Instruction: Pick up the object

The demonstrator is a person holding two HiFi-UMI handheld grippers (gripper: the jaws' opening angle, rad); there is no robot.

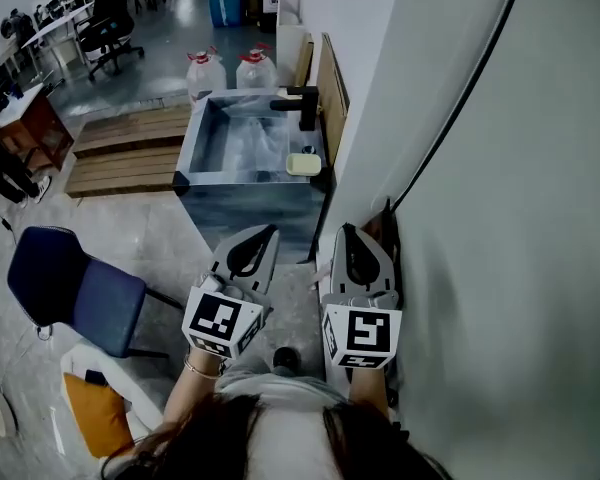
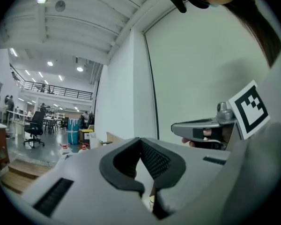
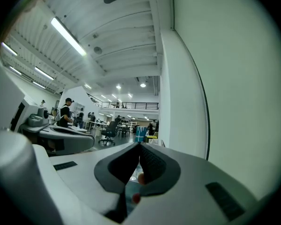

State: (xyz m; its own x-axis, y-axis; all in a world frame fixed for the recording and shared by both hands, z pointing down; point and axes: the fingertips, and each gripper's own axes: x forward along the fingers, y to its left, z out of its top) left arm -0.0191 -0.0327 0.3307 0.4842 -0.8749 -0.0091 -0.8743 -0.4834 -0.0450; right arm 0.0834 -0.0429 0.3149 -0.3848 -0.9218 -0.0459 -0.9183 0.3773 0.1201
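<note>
Both grippers are held low and close to the body, on the near side of the grey marbled box-shaped sink [image 1: 242, 211] and well apart from it. Nothing has been approached yet.

Left gripper [image 1: 270, 231]: jaw tips pressed together, nothing between them. Right gripper [image 1: 345, 230]: same, tips closed and empty. Both gripper views confirm this, with only background showing through the gap behind the pads.

The task doesn't name the target. My best guess is the pale yellow rounded block [image 1: 303, 164] on the sink's near right rim, just below the black faucet [image 1: 302, 104]. It could be soap or a sponge, I can't tell which.

Risks:
- Wrong pick. Two clear plastic water jugs with red caps [image 1: 206, 72] stand behind the sink and are also candidates.
- Jaws need opening before the reach. Arriving closed would push the block off the rim into the basin or onto the floor.
- The faucet sits right beside the block, so a steep approach could clip it.
- If it's wet soap, it will probably squirt out under a hard pinch, so grip across the short side.
- The white wall [image 1: 510, 268] and the thin black cable [image 1: 467, 96] are on the sink's right, so the right gripper has little side room. The left gripper has the freer line.
</note>
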